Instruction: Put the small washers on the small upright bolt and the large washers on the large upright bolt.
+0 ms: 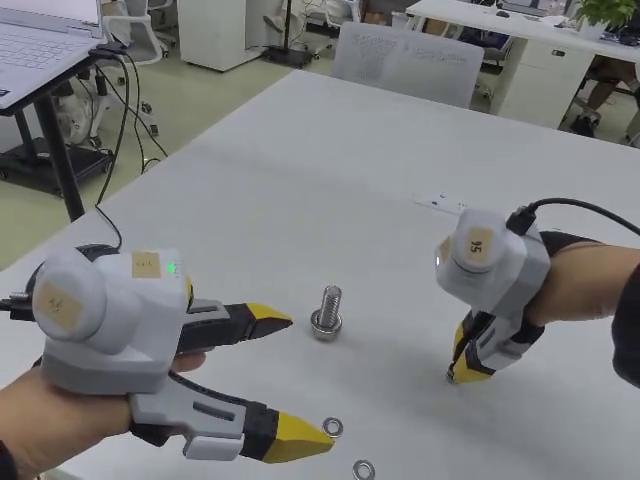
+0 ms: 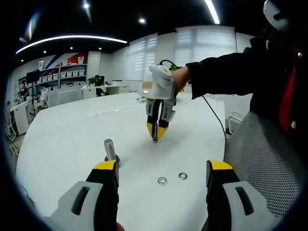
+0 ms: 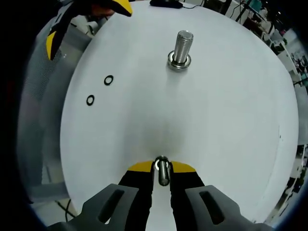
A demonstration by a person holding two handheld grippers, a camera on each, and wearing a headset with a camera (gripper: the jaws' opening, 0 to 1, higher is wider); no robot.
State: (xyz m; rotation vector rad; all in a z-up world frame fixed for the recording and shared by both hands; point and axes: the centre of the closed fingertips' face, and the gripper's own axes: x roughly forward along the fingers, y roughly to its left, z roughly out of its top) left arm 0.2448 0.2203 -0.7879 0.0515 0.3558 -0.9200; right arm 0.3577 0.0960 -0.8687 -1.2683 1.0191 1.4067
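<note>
We list, nearest, the left gripper (image 1: 310,378), jaws spread wide, and two loose washers (image 1: 333,428) on the table (image 1: 300,180) just beside its lower tip. Beyond these, the large bolt (image 1: 327,308) stands upright and apart; off to its right, the right gripper (image 1: 466,374) points down, jaws pinching the small bolt (image 3: 163,173)

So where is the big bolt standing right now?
In the head view the large upright bolt stands on the white table between the left hand-held gripper and the right hand-held gripper, nearer the left one.
</note>
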